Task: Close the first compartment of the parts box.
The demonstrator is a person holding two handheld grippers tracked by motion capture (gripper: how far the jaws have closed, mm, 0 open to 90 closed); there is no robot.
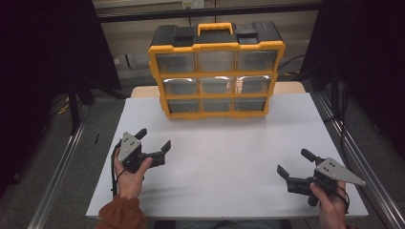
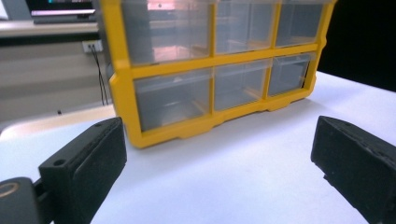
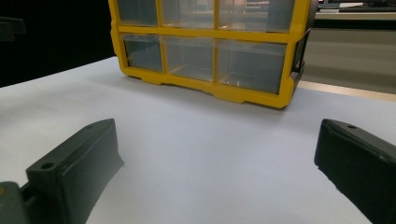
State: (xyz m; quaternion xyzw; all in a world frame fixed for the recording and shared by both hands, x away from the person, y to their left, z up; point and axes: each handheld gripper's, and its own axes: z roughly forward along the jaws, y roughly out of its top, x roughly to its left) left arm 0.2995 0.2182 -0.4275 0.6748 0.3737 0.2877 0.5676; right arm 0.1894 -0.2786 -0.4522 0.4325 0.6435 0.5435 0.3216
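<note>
- The right gripper [image 1: 291,164] sits low over the near right part of the white table [image 1: 229,157], held in the person's right hand [image 1: 332,202]; its jaws stand wide apart with nothing between them.
- The left gripper [image 1: 154,139] is a little farther in on the left side, held in the left hand [image 1: 129,176] with a rust-coloured sleeve [image 1: 122,214]; its jaws are also spread wide and empty.
- Bare table lies between both grippers and the cabinet.
- The yellow drawer cabinet [image 1: 217,71] stands upright at the far middle of the table, well apart from both grippers, three rows of three clear drawers facing the person, all pushed in.
- A black top and yellow carry handle [image 1: 216,27] crown it.
</note>
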